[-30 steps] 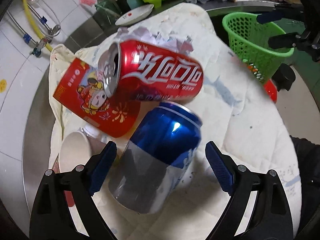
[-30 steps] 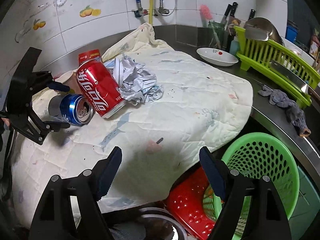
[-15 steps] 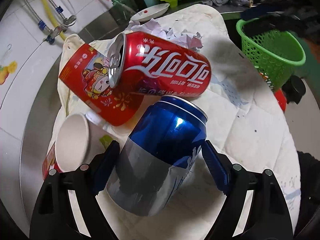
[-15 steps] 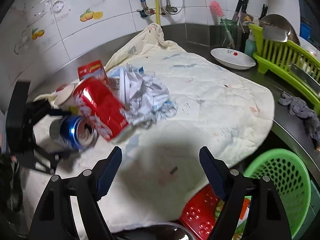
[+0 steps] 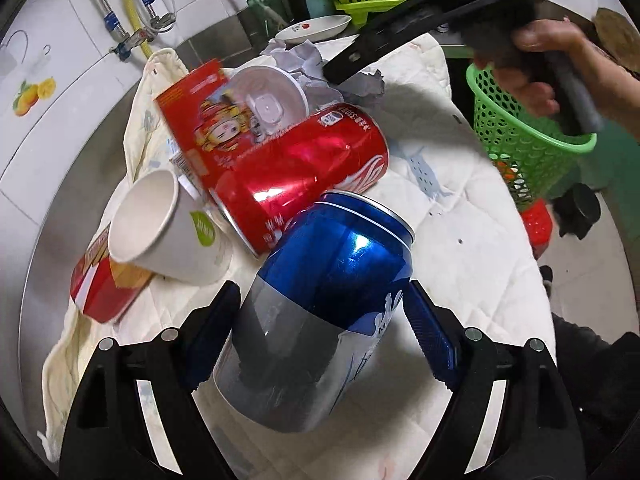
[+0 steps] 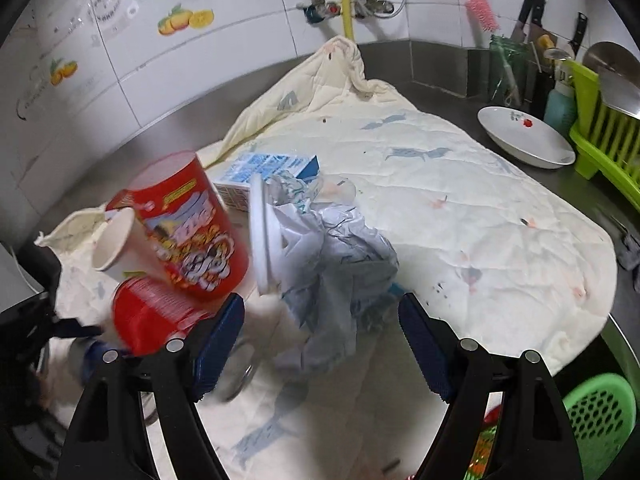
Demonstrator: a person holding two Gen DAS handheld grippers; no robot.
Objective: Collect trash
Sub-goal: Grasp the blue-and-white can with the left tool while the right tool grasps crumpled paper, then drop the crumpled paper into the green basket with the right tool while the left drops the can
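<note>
In the left wrist view my left gripper (image 5: 320, 336) is shut on a blue and silver can (image 5: 320, 320), its pads against both sides. Behind it lie a red cola can (image 5: 304, 176), a white paper cup (image 5: 160, 224), a red snack tub (image 5: 208, 132) and a white lid (image 5: 268, 100). My right gripper (image 6: 320, 344) is open and empty, just in front of crumpled paper (image 6: 340, 256) on the quilted cloth (image 6: 460, 208). The right wrist view also shows the snack tub (image 6: 188, 220), the cup (image 6: 120, 244) and the cola can (image 6: 148, 316).
A green basket (image 5: 516, 120) stands off the counter's right edge, with a red basket (image 5: 536, 220) below it. A white dish (image 6: 524, 136), a green dish rack (image 6: 600, 136) and knives stand at the back right. A blue and white carton (image 6: 268, 172) lies behind the paper. Tiled wall behind.
My left gripper has closed on the blue can and lifted it. The cola can has rolled and the lid shows. My right gripper has moved in over the cloth toward the crumpled paper.
</note>
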